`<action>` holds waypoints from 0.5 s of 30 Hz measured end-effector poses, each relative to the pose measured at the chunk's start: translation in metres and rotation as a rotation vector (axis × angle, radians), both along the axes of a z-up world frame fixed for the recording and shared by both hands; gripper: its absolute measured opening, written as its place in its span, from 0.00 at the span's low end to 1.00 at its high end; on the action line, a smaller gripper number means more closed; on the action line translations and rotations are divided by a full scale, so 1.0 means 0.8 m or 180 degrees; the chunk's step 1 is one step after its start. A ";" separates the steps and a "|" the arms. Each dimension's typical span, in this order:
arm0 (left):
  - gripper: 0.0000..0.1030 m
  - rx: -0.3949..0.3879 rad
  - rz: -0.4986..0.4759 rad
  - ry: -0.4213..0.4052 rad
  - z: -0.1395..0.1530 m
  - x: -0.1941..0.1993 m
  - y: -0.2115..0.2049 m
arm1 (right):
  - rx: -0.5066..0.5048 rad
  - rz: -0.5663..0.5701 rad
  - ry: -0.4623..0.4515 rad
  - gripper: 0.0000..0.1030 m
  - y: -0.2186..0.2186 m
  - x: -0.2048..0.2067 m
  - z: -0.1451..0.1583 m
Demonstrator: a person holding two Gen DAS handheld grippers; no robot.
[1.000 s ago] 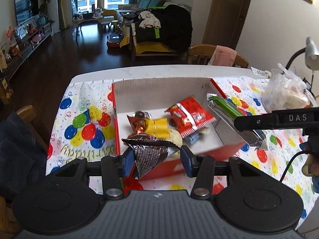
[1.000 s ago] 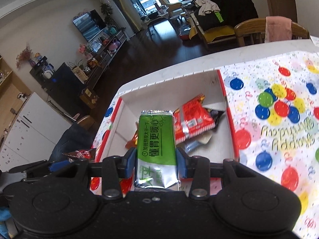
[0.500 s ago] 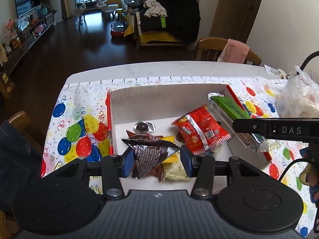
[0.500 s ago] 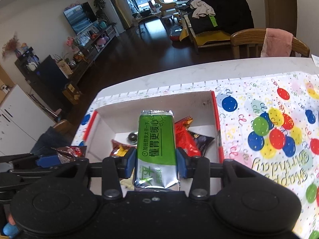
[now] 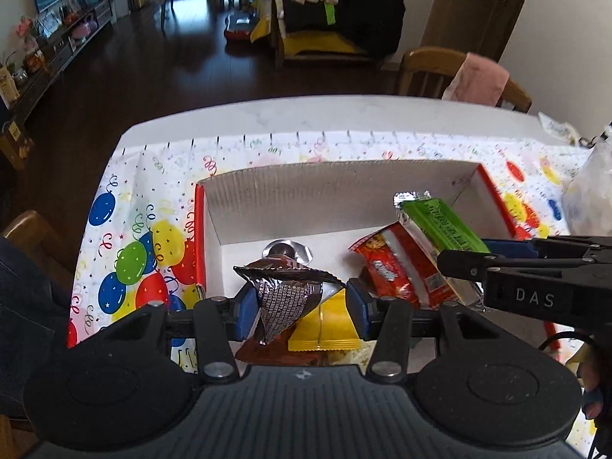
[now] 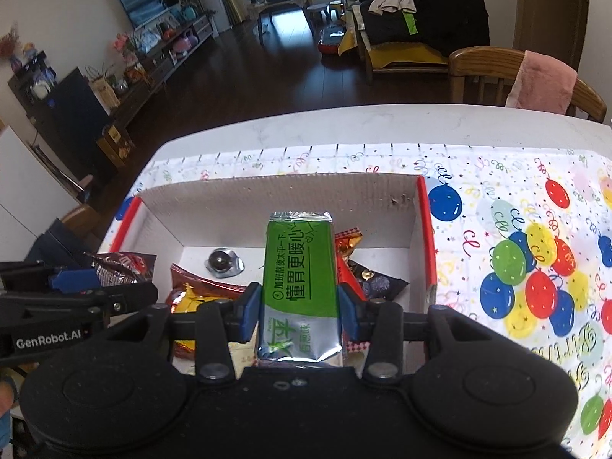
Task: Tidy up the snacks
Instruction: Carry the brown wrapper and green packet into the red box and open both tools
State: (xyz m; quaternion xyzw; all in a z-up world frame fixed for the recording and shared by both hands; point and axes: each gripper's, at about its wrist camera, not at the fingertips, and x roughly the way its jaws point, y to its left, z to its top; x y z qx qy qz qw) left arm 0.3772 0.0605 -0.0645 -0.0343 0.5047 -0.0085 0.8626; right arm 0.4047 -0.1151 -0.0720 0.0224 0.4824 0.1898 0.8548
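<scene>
A red-edged cardboard box (image 5: 344, 187) stands on the balloon tablecloth and holds several snacks: a red packet (image 5: 397, 267), a yellow packet (image 5: 329, 325) and a small foil-wrapped sweet (image 5: 287, 250). My left gripper (image 5: 298, 302) is shut on a brown and silver snack packet (image 5: 287, 294), held over the box's near left part. My right gripper (image 6: 300, 311) is shut on a green and silver snack packet (image 6: 300, 275), held over the box's middle. The green packet also shows in the left wrist view (image 5: 440, 229).
The balloon tablecloth (image 6: 535, 267) covers the white table (image 6: 344, 126). A clear plastic bag (image 5: 589, 199) lies at the right edge. A wooden chair with a pink cloth (image 6: 535, 80) stands behind the table. Another chair (image 5: 26, 229) is at the left.
Both grippers have moved forward over the box, still holding their packets. The box now fills more of both views.
</scene>
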 end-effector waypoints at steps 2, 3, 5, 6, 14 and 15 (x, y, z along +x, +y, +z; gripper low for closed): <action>0.47 -0.0002 -0.0006 0.0062 -0.006 0.007 -0.001 | -0.0037 0.0008 0.0013 0.40 0.004 0.006 -0.004; 0.47 -0.0003 -0.0009 0.0097 -0.010 0.011 -0.002 | -0.0056 0.0028 0.0012 0.40 0.007 0.008 -0.006; 0.47 0.0026 -0.0013 0.0156 -0.017 0.018 -0.003 | -0.0115 0.0073 0.0004 0.40 0.013 0.012 -0.008; 0.47 0.0028 -0.0019 0.0192 -0.020 0.022 -0.004 | -0.0142 0.0099 0.0002 0.40 0.015 0.013 -0.010; 0.47 0.0032 -0.0071 0.0362 -0.034 0.039 -0.007 | -0.0324 0.0239 0.0009 0.40 0.030 0.022 -0.023; 0.47 0.0030 -0.0068 0.0379 -0.035 0.040 -0.007 | -0.0341 0.0250 0.0015 0.40 0.030 0.022 -0.024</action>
